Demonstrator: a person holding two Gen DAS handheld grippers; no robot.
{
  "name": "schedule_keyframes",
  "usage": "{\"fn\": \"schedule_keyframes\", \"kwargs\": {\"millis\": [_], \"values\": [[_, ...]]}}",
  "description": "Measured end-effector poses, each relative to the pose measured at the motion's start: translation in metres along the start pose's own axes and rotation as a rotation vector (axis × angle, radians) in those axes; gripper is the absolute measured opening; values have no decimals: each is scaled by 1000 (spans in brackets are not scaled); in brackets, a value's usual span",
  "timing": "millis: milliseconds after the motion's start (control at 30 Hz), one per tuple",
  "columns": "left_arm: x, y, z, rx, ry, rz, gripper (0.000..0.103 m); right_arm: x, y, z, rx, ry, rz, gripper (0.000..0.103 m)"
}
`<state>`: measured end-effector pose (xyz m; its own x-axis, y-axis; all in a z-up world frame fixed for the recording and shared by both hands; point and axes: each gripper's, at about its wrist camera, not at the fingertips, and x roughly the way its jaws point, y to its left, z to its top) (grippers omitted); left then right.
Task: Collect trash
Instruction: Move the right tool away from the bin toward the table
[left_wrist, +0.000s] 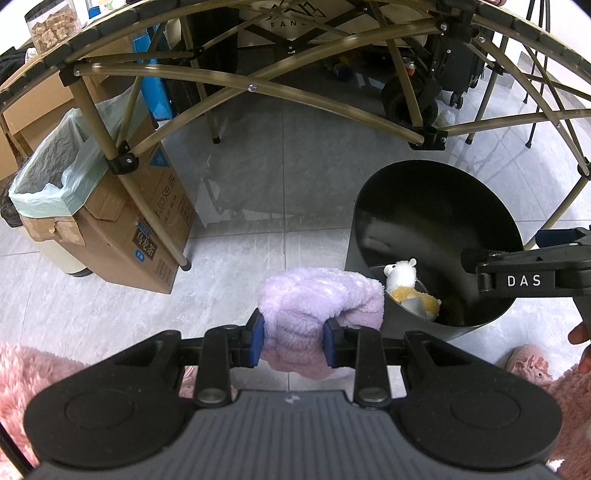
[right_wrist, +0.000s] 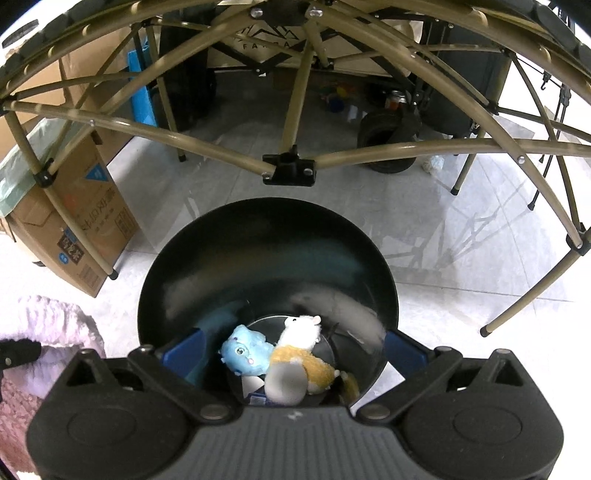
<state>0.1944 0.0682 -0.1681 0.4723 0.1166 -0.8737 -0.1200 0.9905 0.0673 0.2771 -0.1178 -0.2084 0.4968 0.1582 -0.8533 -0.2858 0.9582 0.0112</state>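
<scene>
My left gripper (left_wrist: 294, 341) is shut on a fluffy lilac plush cloth (left_wrist: 321, 306) and holds it above the floor, just left of a black round bin (left_wrist: 436, 206). The bin holds a white-and-yellow plush toy (left_wrist: 406, 284). In the right wrist view my right gripper (right_wrist: 293, 350) is open and empty, right over the bin's (right_wrist: 266, 236) mouth. Inside lie a blue plush toy (right_wrist: 245, 354), the white-and-yellow plush toy (right_wrist: 301, 343) and a pale scrap. The lilac cloth (right_wrist: 55, 325) shows at the left edge. The right gripper's body (left_wrist: 528, 273) shows at the right of the left wrist view.
A folding table frame (left_wrist: 258, 88) arches overhead, its legs standing around the bin. A cardboard box (left_wrist: 147, 221) and a white bin with a green liner (left_wrist: 48, 184) stand to the left. A wheeled cart (right_wrist: 388, 140) is at the back. Pink fluffy slippers (left_wrist: 528, 365) are near me.
</scene>
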Motion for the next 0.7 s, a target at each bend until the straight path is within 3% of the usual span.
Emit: {"fn": "schedule_keyframes", "kwargs": {"millis": [700], "values": [[-1,0,1,-2,-6,-14,31,-4,-6,0,9,-8,-11,103]]}}
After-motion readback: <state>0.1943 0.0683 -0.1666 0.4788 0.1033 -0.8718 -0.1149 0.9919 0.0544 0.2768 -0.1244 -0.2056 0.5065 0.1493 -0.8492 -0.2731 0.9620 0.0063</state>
